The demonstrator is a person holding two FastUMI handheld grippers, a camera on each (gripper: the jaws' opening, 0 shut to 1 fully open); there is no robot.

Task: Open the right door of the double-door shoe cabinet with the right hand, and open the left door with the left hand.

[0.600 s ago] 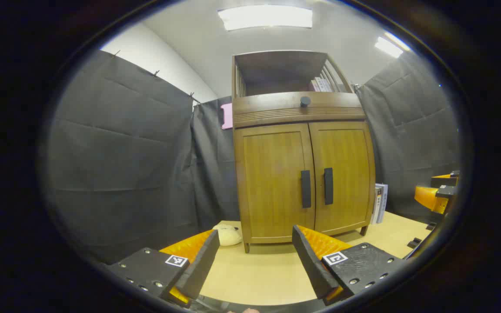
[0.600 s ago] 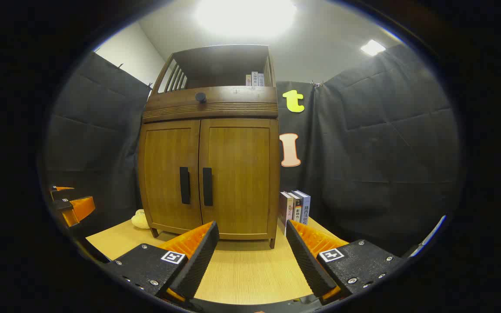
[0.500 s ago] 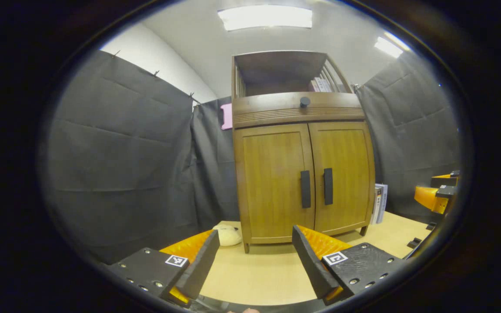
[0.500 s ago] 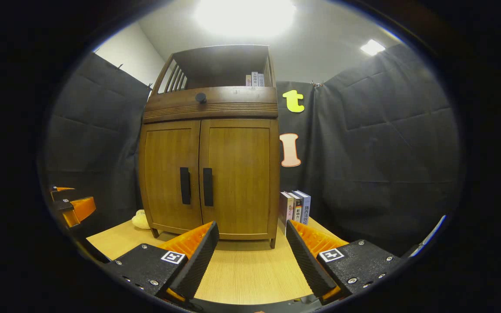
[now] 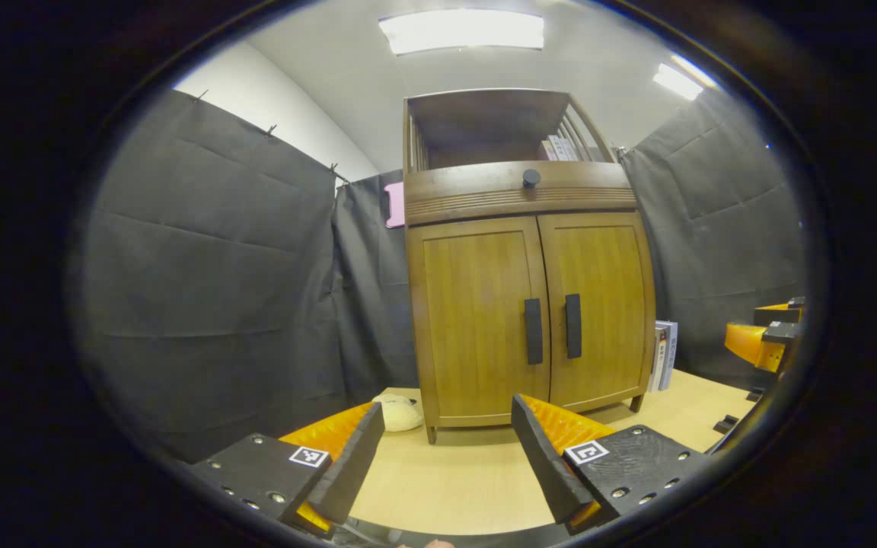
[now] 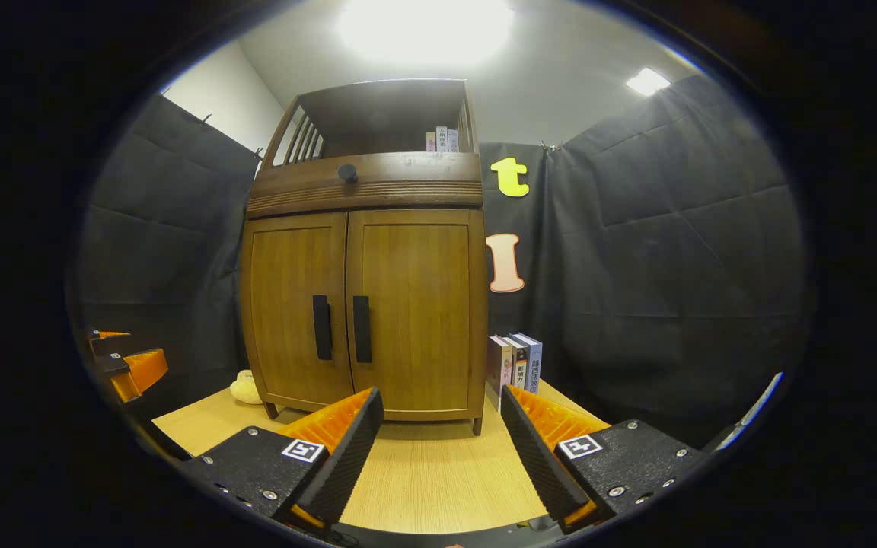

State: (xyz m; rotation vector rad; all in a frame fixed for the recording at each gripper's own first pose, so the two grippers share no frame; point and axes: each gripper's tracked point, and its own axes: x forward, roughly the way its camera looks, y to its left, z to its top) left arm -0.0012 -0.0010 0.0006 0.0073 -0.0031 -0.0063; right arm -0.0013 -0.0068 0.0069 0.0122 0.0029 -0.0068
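Observation:
A wooden shoe cabinet stands on a light table, both doors shut. Its left door and right door each carry a dark vertical handle at the middle seam. In the right gripper view the same cabinet shows its right door with handle and left door handle. My left gripper stands open, well short of the cabinet. My right gripper is open too, also short of it. Each appears at the other view's edge.
Several books stand upright right of the cabinet. A pale soft object lies at its left foot. A drawer with a round knob sits above the doors, and an open shelf with books tops it. The tabletop stretches ahead.
Both views have shifted only slightly; the cabinet sits a touch lower in the right gripper view. Doors stay shut and both grippers stay open.

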